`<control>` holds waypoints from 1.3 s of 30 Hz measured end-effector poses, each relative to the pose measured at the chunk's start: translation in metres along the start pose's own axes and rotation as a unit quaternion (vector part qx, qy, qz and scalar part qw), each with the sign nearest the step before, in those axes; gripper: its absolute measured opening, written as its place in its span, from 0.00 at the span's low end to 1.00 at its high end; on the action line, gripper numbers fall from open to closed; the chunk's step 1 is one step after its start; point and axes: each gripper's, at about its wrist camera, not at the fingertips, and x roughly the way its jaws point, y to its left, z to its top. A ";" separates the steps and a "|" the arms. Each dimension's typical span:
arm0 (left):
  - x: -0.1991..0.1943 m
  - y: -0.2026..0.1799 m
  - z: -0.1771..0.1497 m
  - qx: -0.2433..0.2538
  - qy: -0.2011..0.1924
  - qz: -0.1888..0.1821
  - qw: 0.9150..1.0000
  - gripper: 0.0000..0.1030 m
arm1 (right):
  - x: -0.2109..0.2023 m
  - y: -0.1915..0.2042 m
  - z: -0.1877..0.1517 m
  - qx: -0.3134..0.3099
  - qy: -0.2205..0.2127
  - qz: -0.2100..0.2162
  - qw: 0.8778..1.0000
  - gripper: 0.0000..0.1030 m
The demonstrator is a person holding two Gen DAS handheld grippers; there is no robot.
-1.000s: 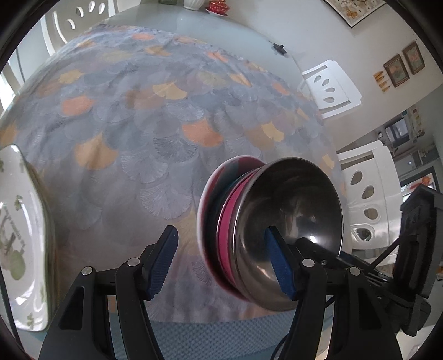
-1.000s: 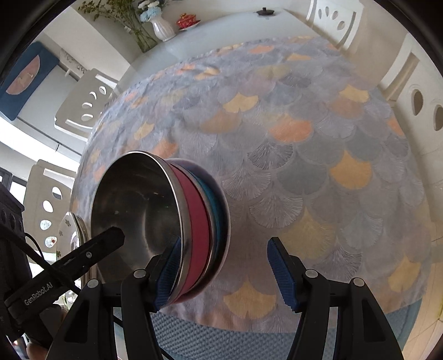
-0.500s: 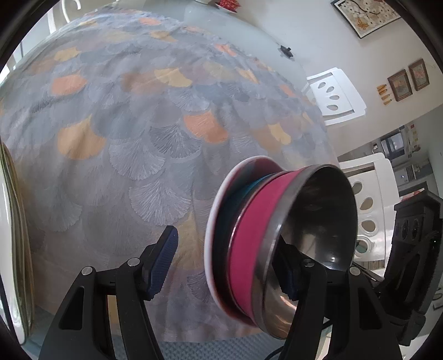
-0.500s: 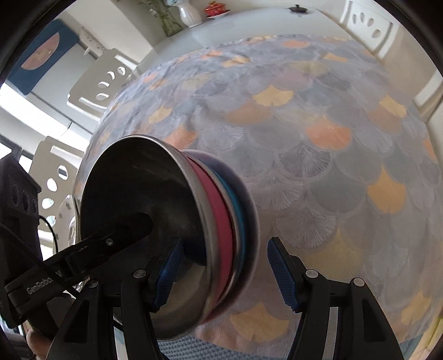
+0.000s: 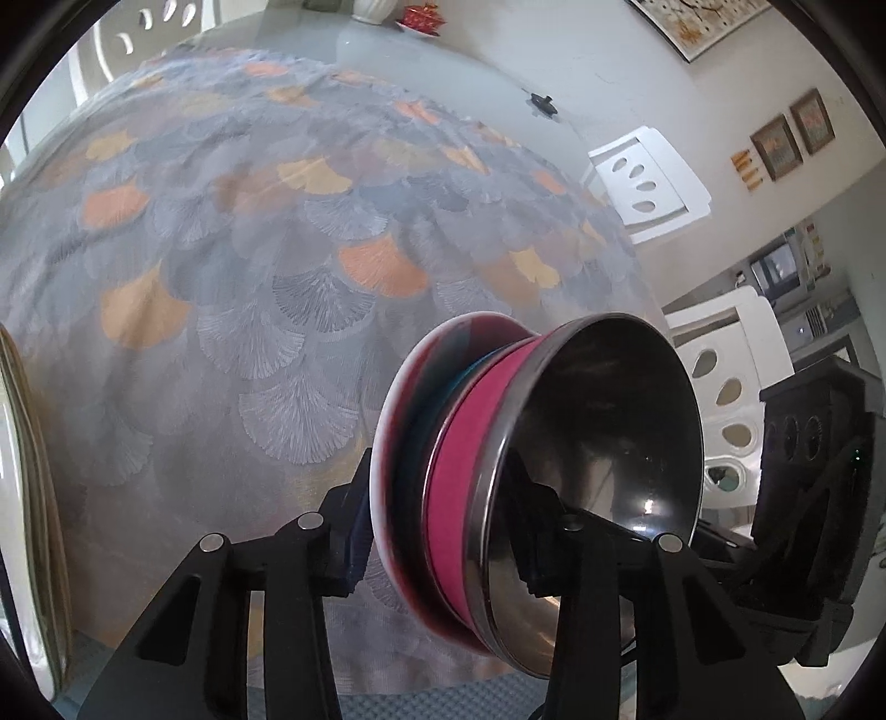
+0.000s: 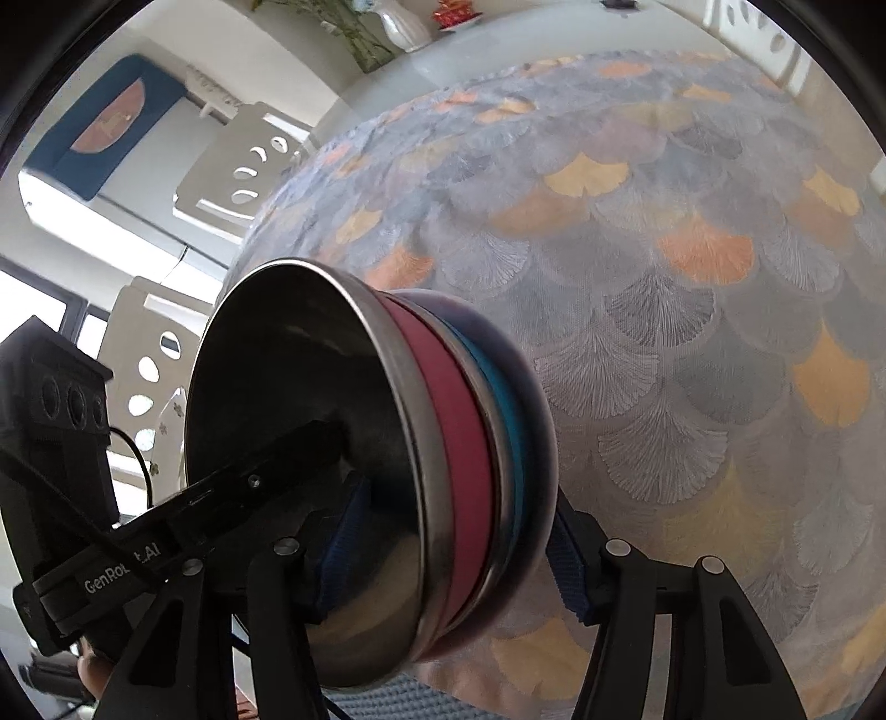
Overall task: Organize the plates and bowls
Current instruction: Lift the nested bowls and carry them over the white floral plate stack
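Observation:
A nested stack shows in both views: a steel bowl in a pink bowl, over a teal bowl and a white-rimmed plate. My left gripper is shut on the stack's rim, one finger under the plate, one inside the steel bowl. My right gripper is shut on the opposite rim of the same stack. The stack is held tilted on edge above the table.
The table wears a scale-patterned cloth in grey, orange and yellow. A stack of plates stands at the far left edge. White chairs surround the table. A vase and a red dish stand at the far end.
Both grippers have closed on the stack's rims; they were open around it before. The stack has tilted further on edge and lifted, with both cameras moving in closer.

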 end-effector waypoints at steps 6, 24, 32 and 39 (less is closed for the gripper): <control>-0.013 -0.001 0.001 0.002 -0.019 -0.012 1.000 0.37 | -0.007 0.010 -0.001 -0.032 -0.018 -0.020 0.999 0.56; -0.083 -0.004 -0.001 -0.022 -0.073 0.001 0.997 0.37 | -0.043 0.058 0.002 -0.021 -0.012 -0.018 1.000 0.56; -0.165 0.026 -0.006 -0.024 -0.115 0.019 0.993 0.37 | -0.061 0.133 -0.009 -0.044 -0.025 0.003 0.999 0.56; -0.214 0.079 -0.006 -0.029 -0.103 0.026 0.994 0.37 | -0.050 0.210 -0.026 -0.050 -0.024 0.001 0.998 0.56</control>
